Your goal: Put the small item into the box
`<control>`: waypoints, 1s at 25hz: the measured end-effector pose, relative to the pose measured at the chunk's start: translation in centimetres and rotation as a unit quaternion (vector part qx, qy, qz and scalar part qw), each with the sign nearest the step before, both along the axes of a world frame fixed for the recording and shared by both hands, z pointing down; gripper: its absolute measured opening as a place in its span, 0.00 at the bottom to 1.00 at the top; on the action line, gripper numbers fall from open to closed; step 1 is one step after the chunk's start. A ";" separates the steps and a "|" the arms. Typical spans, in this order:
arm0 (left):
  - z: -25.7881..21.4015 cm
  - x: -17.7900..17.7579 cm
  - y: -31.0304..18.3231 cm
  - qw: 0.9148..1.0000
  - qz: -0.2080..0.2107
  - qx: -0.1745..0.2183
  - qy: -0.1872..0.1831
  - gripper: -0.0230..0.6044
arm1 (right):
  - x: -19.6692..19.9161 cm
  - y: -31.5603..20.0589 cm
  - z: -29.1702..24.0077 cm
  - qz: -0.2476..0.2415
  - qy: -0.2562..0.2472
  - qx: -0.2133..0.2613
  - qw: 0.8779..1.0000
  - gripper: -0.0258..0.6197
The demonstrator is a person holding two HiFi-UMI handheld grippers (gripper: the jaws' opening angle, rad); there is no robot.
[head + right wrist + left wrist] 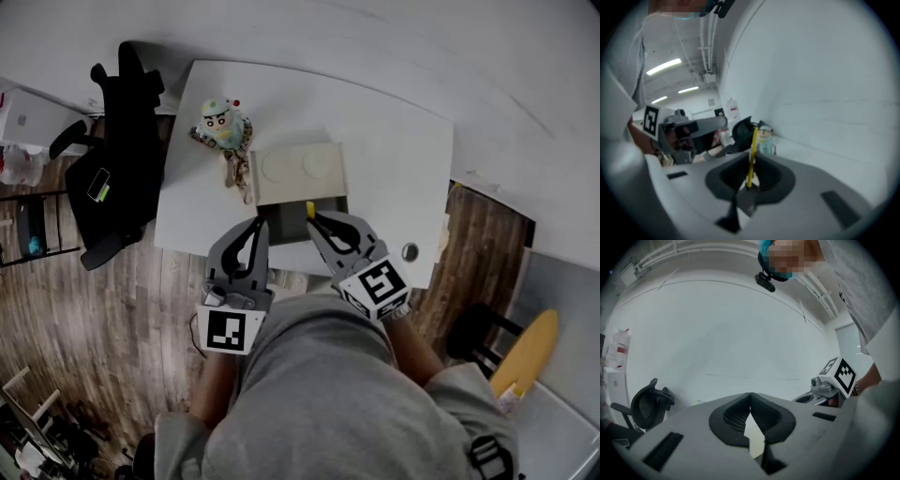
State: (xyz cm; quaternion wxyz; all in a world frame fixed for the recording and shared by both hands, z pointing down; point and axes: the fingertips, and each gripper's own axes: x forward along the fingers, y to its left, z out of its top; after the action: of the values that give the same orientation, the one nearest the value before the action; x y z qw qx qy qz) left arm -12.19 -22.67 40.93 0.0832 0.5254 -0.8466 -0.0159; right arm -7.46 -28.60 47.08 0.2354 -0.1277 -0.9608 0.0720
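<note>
1. Gripping a thin yellow stick (pixel 751 150) in the right claw (pixel 751 161), with the jaws clamped on its lower part and its upper end poking up past the jaw tips.
2. Showing in the head view as a short yellow sliver (pixel 310 209) at the tip of the right claw (pixel 315 218), over the dark open hollow of the box (pixel 323 178); cannot tell whether touching the box or clear of it.
3. Closed tip to tip on nothing: left claw (pixel 750 395), with only a pale strip of surface visible behind the pads.
4. Held just left of the right claw in the head view: left claw (pixel 260 222), at the near left corner of the box opening.
5. Resting on a white worktop (pixel 394 159): the cream box, with two round reliefs on its far part and the dark hollow on the side nearest the person.
6. Standing near the box's far left corner: a pale green toy figure (pixel 224 124), with a patterned strap (pixel 240 173) trailing down along the box's left side.
7. Parked against the worktop's left edge on a wooden floor (pixel 122 309): a black office chair (pixel 117 159).
</note>
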 end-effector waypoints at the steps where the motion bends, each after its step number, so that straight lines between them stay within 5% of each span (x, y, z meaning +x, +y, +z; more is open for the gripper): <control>1: 0.1 -0.1 0.1 1.000 -0.007 0.000 0.001 0.09 | -0.1 0.2 0.6 -0.010 0.008 0.001 1.000 0.13; 25: 4.2 -0.8 1.2 0.998 -0.052 -0.019 0.028 0.09 | 0.8 2.8 15.0 -0.142 0.193 0.063 0.969 0.13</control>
State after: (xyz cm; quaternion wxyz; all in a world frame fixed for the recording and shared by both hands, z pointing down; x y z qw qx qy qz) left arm -13.02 -21.47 45.16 0.1157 0.4783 -0.8704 -0.0192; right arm -6.64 -25.76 62.04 0.4320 -0.2309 -0.8718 0.0001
